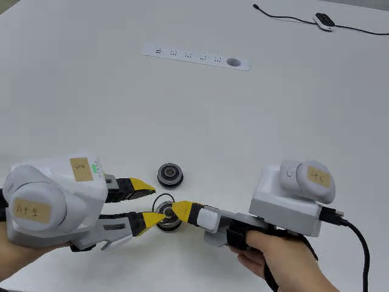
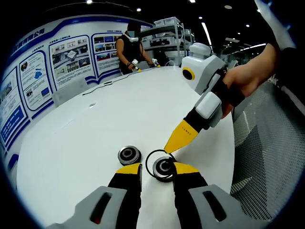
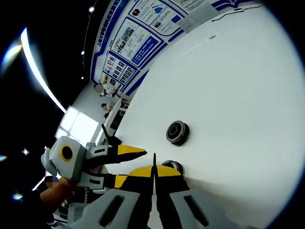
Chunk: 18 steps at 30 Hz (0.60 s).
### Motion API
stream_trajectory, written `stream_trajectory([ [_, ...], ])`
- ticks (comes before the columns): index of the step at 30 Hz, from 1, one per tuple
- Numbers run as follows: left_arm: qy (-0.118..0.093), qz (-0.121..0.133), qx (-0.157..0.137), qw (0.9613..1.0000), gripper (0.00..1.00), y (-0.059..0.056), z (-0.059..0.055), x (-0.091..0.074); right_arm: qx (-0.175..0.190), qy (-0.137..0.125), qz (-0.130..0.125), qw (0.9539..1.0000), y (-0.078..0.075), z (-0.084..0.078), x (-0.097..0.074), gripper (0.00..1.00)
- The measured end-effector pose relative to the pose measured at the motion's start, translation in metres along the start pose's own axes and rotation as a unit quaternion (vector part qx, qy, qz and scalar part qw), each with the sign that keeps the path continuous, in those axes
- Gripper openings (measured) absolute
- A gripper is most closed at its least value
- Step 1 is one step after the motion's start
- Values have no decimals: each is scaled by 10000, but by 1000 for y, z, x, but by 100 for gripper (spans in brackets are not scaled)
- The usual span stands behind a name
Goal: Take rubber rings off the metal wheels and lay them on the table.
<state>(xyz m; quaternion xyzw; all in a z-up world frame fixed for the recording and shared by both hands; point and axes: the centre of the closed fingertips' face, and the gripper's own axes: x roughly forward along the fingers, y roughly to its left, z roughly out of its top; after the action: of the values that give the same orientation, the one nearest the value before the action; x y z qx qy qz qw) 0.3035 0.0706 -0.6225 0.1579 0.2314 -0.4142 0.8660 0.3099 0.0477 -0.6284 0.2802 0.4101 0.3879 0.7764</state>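
A: Left gripper [image 1: 150, 202] sits nearest, jaws released, tips flanking the near wheel [image 1: 168, 222] without squeezing it.

B: And the right gripper [image 1: 181, 210]?

A: Clenched on the rubber ring [image 1: 161, 194], nose to nose with the left's tips.

B: How does the ring lie?

A: Half off, I'd judge. Its loop tilts up beside the wheel, whose axle stands upright. Right is nearer, so it should pull up and away. The second wheel [image 1: 170, 174] waits just beyond both tips.
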Motion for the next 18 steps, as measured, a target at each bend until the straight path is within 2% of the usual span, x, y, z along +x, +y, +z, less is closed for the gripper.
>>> stream_trajectory([
  [3,1,64,15,10000,28,2,1,-1,40,-111,-11,9999,1,6,-5,2],
  [7,-45,118,-13,9999,33,2,1,-4,82,-225,-125,9996,-7,12,-11,2],
  [13,-98,202,-37,9997,35,2,4,-6,185,-477,-556,9971,-32,20,-29,2],
  [18,-115,198,-11,9997,35,0,5,-6,294,-551,-859,9943,-52,20,-40,2],
])
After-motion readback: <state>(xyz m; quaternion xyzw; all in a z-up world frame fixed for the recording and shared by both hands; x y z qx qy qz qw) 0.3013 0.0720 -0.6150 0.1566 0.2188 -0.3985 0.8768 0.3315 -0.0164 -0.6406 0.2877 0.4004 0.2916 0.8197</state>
